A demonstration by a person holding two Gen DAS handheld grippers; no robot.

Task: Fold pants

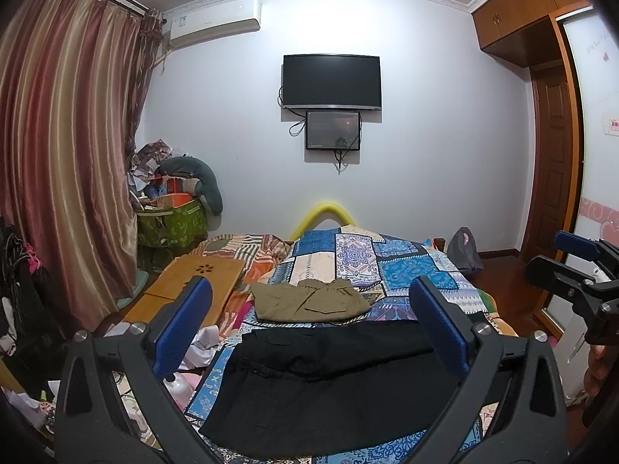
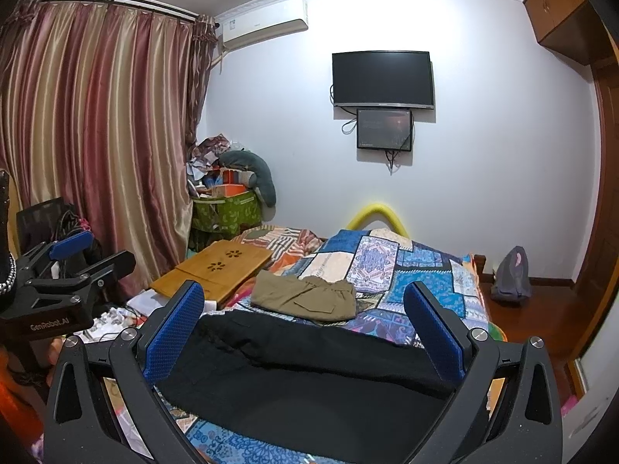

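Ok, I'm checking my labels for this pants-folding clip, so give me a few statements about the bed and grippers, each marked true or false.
1. The black pants lie spread on the blue patchwork bedspread. True.
2. The olive-green folded pants lie nearer the camera than the black pants. False: they lie beyond them.
3. The left gripper is shut on cloth. False: its jaws stand wide open, holding nothing.
4. The right gripper is open. True.
5. The wall-mounted black television shows a bright picture. False: its screen is dark.

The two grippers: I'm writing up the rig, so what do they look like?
Both the left gripper and right gripper have black frames with silver bolts and blue textured finger pads. The left one's body reads "GenRobot.AI" in the right wrist view.
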